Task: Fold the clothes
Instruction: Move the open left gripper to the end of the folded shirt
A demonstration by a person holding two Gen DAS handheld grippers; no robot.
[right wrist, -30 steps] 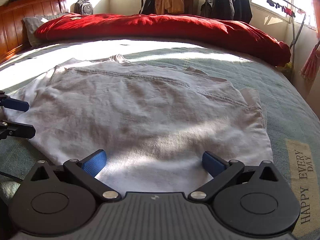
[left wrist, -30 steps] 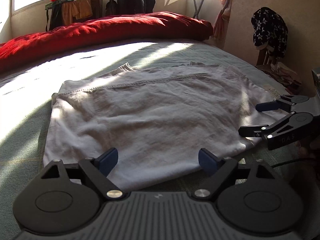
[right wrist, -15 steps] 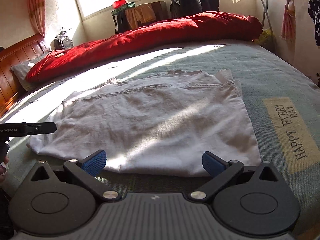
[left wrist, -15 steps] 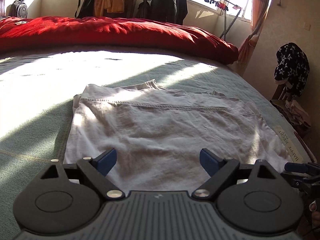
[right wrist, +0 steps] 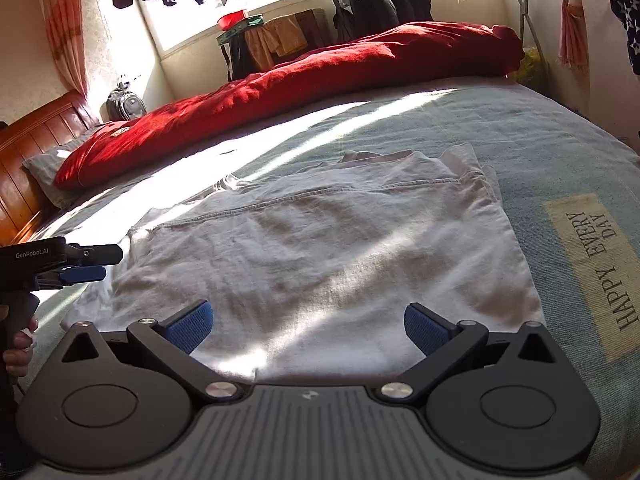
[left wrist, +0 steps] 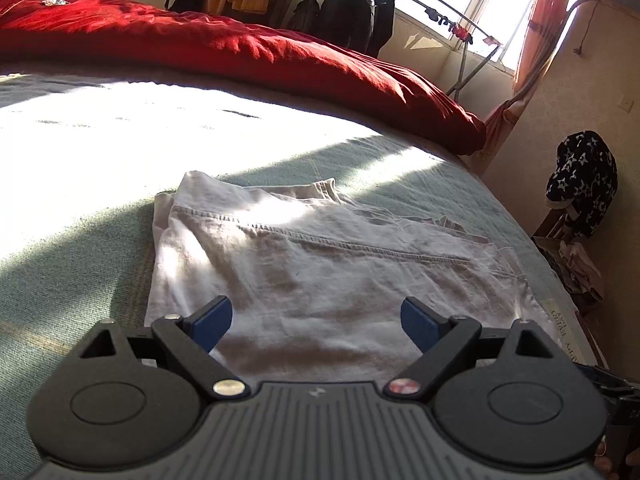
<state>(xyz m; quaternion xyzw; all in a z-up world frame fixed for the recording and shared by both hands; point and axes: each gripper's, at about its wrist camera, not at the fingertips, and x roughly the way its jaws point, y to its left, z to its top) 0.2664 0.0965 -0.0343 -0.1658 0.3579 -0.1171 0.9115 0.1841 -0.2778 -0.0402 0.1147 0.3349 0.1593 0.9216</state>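
White garment (right wrist: 320, 248) lies folded flat, wrinkled, stitched hem on top, mid-bed on green bedspread (right wrist: 560, 152). Bare bedspread on all sides; red duvet (right wrist: 320, 68) well beyond. Left gripper (left wrist: 316, 320) and right gripper (right wrist: 308, 322): fingers wide, nothing held.

My left wrist camera sits just behind the left gripper (left wrist: 316, 322), looking forward and down along its fingers from the near edge of the bed (left wrist: 80, 248), close over the shirt (left wrist: 320, 272). Its frame is tilted, facing the red quilt (left wrist: 240, 48) and windows. My right wrist camera sits likewise behind the right gripper (right wrist: 308, 326), tilted the other way, facing the same far side. Both views share the shirt (right wrist: 320, 248), quilt (right wrist: 320, 68) and clothes rack. The right view catches the left gripper (right wrist: 90, 264) at its left edge.
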